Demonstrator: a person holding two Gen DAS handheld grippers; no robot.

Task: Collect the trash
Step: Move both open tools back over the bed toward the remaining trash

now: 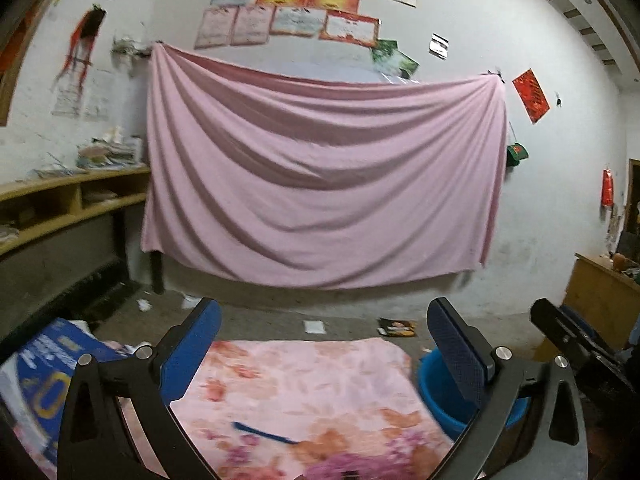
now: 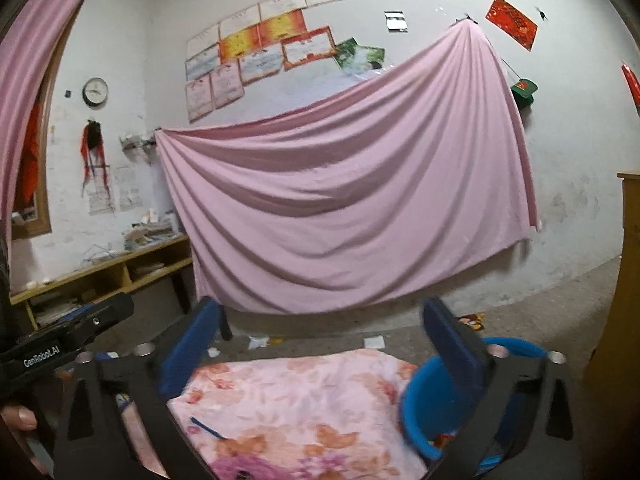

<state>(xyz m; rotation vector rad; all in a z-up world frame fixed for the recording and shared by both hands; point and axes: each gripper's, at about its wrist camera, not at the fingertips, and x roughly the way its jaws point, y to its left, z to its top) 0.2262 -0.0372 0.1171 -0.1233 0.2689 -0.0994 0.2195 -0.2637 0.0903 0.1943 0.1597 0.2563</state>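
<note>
Blue strip (image 1: 262,433) on floral table (image 1: 320,380) — light, flimsy; pinch mid-length. Both hand-held grippers (image 1: 324,344) (image 2: 320,344) wide open, empty — blue bucket (image 2: 424,408) beside.

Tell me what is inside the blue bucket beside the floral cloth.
In the right wrist view, the blue bucket holds something red and yellow at its bottom, perhaps wrappers. The right gripper finger covers most of the inside, so the rest cannot be seen.
</note>
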